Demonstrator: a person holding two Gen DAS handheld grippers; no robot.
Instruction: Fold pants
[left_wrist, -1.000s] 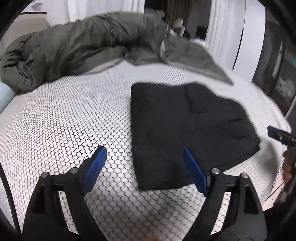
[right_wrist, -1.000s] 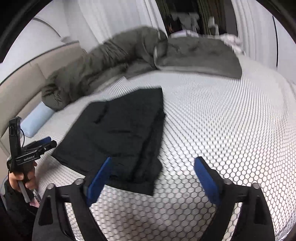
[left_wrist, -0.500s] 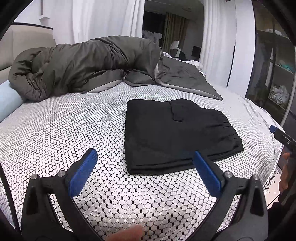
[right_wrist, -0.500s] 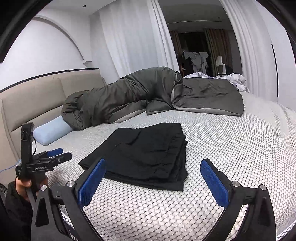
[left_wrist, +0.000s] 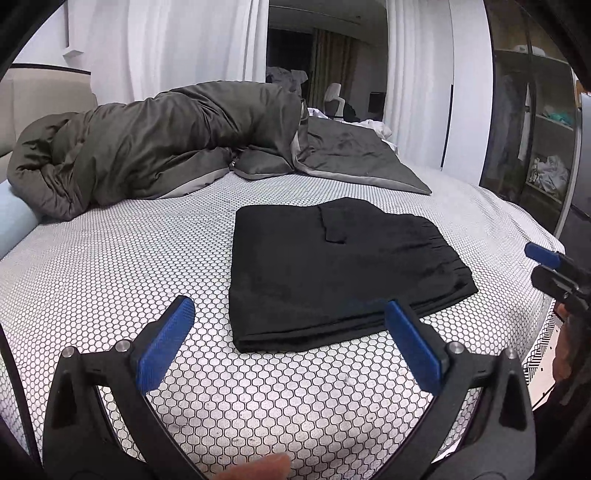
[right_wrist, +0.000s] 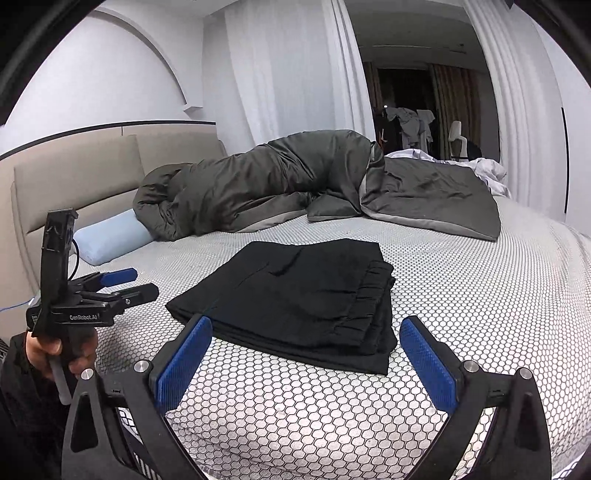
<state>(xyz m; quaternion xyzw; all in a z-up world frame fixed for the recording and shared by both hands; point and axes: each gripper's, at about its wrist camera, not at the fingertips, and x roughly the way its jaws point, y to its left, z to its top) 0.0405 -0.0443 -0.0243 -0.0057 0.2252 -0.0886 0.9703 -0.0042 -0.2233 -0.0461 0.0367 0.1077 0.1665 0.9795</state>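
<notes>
Since a second ago both views have risen and drawn back from the cloth, so the left gripper (left_wrist: 291, 339) and right gripper (right_wrist: 304, 352) now hover off the near edge, each released with blue pads wide apart and grasping nothing; judged, the folding is finished. The black fabric pants (left_wrist: 332, 266) lie mid-bed on the white honeycomb-patterned bed cover (left_wrist: 110, 266) as a flat stacked rectangle, elastic waistband toward the right, edges fairly square, well apart from the far olive-grey duvet (left_wrist: 155, 147).

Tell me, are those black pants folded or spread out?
Folded. The pants lie as a compact rectangle on the bed, with stacked layers showing along the near edge.
</notes>
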